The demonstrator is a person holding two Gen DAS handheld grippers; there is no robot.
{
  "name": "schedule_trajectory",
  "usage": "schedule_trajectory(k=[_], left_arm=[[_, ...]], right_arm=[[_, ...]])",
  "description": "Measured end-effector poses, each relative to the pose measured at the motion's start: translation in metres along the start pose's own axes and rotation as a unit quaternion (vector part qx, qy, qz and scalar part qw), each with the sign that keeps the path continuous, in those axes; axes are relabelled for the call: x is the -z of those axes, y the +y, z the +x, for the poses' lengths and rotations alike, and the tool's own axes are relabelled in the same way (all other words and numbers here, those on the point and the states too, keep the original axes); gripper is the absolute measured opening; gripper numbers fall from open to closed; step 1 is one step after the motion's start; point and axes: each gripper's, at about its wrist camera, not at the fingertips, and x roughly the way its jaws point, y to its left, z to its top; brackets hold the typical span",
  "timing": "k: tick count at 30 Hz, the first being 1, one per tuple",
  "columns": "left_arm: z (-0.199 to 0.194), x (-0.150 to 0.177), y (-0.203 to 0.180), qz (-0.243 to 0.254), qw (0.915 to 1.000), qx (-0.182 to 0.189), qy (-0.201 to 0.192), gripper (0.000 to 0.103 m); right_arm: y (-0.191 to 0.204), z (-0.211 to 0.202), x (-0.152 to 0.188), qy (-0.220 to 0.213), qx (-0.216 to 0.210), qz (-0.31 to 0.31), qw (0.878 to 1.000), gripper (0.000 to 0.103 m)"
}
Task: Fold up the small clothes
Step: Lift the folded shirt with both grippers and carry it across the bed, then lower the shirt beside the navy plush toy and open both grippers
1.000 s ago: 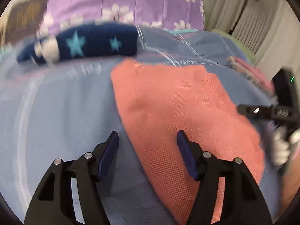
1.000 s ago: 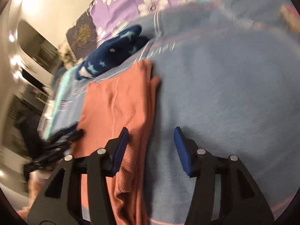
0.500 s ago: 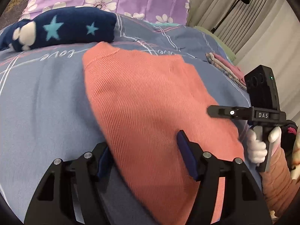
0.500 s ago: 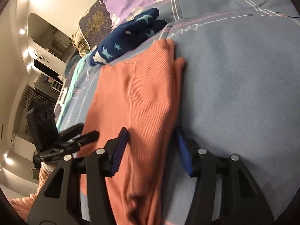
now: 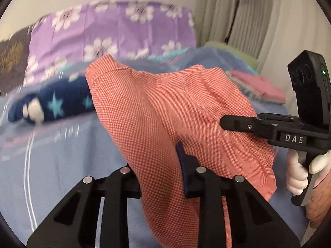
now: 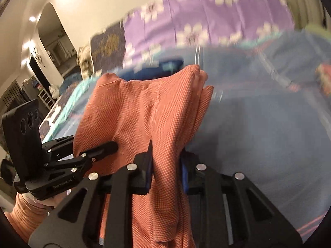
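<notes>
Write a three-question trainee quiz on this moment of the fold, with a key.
1. True or false: both grippers are shut on the orange garment.
2. What lies behind the garment, in front of the purple floral pillow?
A. navy star-patterned fleece
B. a book
C. a shoe
3. Fill in: the bed cover is ____ in colour.

Key: 1 true: left gripper, right gripper. 2 A. 3 blue.

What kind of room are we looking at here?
Most likely a bedroom: a bed under a blue bedspread, a purple flowered pillow at its head, and curtains beside it. Both grippers grip an orange garment.
</notes>
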Motion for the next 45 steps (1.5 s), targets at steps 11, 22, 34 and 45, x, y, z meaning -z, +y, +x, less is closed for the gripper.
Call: schedule_trajectory(k=[11,22,34,45], left_arm=[[0.045,-0.126,-0.04,0.049,0.9977,0.02,-0.042,0.027],[0.16,-0.199,-0.023,0.075,0.9958,-0.053,0.0,0.027],[0.273,-0.168,0.018,0.085,0.9805,-0.168,0.056,0.051],[0.266,-0.111,0.011,0.138,0.9723,-0.171,0.079,0.048]], right_arm=[[-0.05,-0.05,-0.093,-0.09,0.081,0.004,0.993,0.022],[-0.117,0.037,-0.166,-0.081,0.147,0.007,0.986,0.022],[-0.183,0.149,-0.164,-0.034,0.214,0.05,0.975,0.06],[-0.208,0.161,-0.104,0.028,0.208,0.105,0.972,0.054]])
